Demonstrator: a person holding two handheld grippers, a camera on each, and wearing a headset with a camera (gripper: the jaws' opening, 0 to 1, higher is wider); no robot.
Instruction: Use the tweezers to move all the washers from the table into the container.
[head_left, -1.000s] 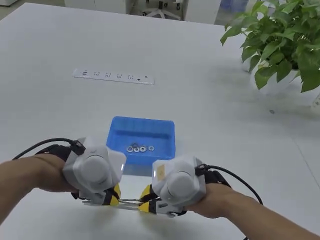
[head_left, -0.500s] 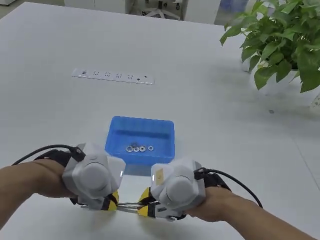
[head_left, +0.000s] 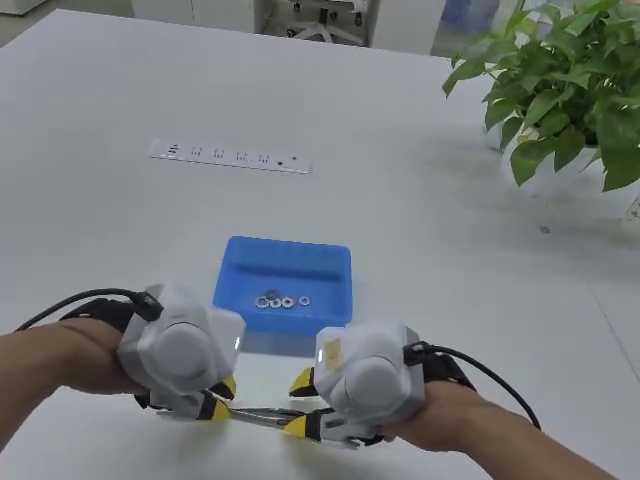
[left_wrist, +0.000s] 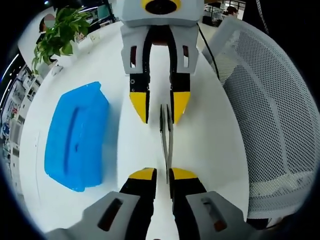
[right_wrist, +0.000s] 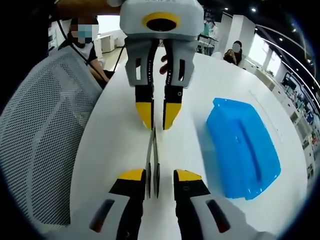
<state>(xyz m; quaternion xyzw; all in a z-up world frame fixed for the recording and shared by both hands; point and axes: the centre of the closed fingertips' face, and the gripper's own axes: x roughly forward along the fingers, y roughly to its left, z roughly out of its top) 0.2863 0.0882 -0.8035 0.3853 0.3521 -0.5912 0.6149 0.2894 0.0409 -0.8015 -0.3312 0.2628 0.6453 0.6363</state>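
Left gripper (head_left: 220, 398), low on my left in the head view, has its yellow-tipped jaws pinched nearly together on one end of the tweezers (head_left: 262, 414). In the left gripper view those jaws (left_wrist: 162, 174) clamp the thin metal tweezers (left_wrist: 166, 140), which lie flat on the white table (head_left: 420, 230) and run straight ahead. At their other end sits the right gripper (head_left: 298, 404). In the right gripper view its jaws (right_wrist: 160, 176) stand apart on either side of the tweezers (right_wrist: 152, 160), with a gap at one jaw, so it is not gripping them. Just beyond both grippers, between them, the blue container (head_left: 285, 244) holds a small row of washers (head_left: 280, 300). Farther back left lies a white power strip (head_left: 230, 156). At the far right stands a leafy green plant (head_left: 560, 80).
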